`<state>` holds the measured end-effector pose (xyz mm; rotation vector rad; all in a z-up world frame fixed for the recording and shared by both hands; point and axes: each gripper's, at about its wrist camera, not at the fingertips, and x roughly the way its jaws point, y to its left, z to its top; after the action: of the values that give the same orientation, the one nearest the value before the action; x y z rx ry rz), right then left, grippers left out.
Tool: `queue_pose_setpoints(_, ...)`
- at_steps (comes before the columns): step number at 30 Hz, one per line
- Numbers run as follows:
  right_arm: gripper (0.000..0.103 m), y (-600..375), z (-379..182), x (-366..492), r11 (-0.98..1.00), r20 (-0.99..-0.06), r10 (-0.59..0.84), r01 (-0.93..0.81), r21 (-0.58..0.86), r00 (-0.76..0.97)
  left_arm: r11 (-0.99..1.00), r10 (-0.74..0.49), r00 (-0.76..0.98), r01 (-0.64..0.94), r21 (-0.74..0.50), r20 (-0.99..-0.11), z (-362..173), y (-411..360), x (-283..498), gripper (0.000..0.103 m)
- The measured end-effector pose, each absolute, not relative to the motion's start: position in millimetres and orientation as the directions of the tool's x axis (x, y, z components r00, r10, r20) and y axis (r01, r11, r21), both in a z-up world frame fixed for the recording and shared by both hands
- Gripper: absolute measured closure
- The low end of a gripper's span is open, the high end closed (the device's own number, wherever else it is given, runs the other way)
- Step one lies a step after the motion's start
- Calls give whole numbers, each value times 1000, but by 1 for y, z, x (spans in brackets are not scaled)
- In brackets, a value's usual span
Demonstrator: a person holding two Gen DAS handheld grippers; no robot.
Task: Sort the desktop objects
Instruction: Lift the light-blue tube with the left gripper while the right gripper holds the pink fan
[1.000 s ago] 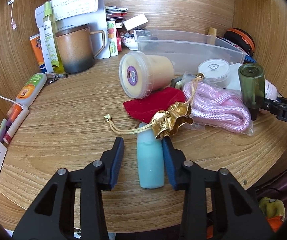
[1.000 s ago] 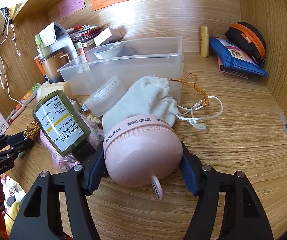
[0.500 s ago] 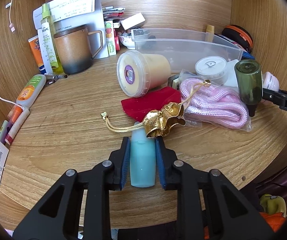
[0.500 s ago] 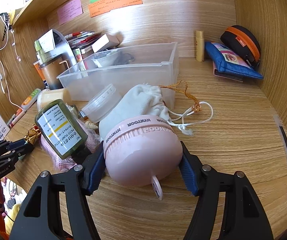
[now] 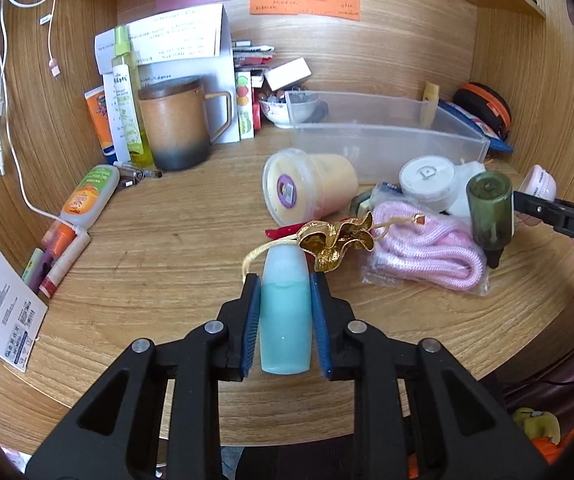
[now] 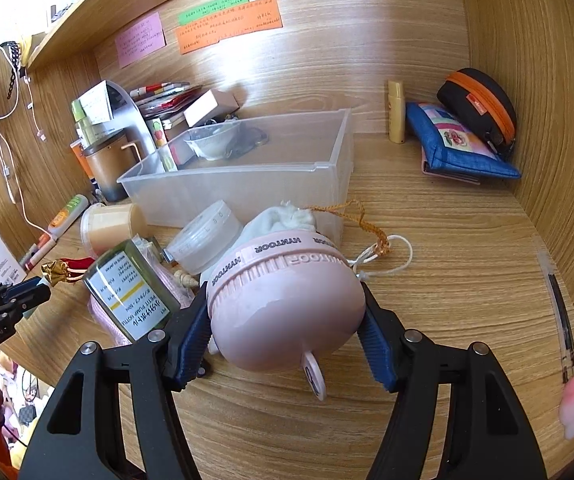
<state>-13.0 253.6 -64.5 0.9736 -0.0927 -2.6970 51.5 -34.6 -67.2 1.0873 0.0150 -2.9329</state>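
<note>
Left gripper (image 5: 285, 312) squeezes blue bottle (image 5: 285, 316) between its fingers | right gripper (image 6: 287, 336) squeezes pink round fan (image 6: 283, 312), green bottle (image 6: 131, 292) just left

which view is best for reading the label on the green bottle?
Right wrist. The green bottle sits close beside the right gripper, its white and yellow label facing the camera, though the print is upside down. The left wrist view shows only the bottle's base end at the far right, with no label visible.
</note>
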Motion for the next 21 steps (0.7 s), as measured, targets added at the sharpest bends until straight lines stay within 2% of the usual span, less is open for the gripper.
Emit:
queue_pose_setpoints(9, 40, 258, -56, -17, -958, -602, -287, 231, 171, -745, -1000, -18, -785, 4, 25, -619, -45, -34, 47, 84)
queue_pose_setpoints(18, 40, 252, -61, -22, -956, -620, -292, 247, 160, -728, -1000, 4, -731, 18, -25, -683, -65, -46, 46, 83)
queue_pose_setpoints(21, 40, 250, -64, -24, -954, -628, -298, 249, 167, -719, -1000, -14, -729, 20, -1, -684, -63, -44, 53, 82)
